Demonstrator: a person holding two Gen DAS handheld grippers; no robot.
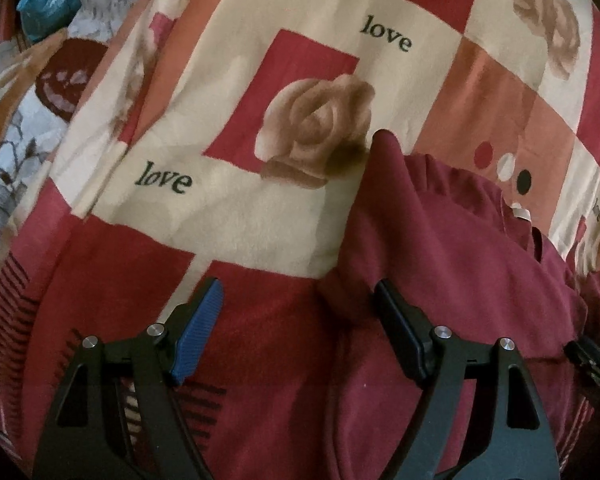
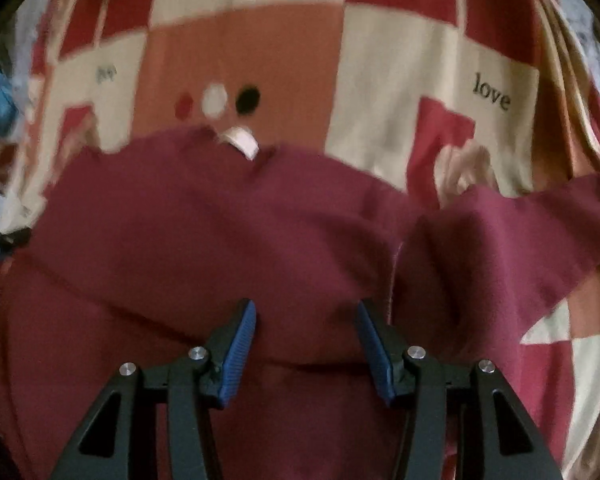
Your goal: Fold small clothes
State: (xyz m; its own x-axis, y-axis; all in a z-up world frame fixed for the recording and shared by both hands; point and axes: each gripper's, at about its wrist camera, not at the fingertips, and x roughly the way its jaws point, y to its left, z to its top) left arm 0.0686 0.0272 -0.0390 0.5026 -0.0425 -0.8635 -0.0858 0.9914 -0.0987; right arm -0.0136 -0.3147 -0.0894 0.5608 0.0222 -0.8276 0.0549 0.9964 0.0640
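Maroon shirt (image 2: 228,232) lay rumpled on a patchwork blanket (image 1: 236,216) of red, cream and salmon squares printed with roses and "love". Both the left gripper (image 1: 300,320) and right gripper (image 2: 306,344) hung over it, fingers spread, holding nothing.

Left gripper (image 1: 300,320) jaws wide apart, bare bedspread (image 1: 228,216) ahead and to its left, flat, passable. Maroon garment (image 1: 440,240) bunches up on its right. Right gripper (image 2: 306,340) spread over the garment; raised fold (image 2: 480,240) blocks its right side.
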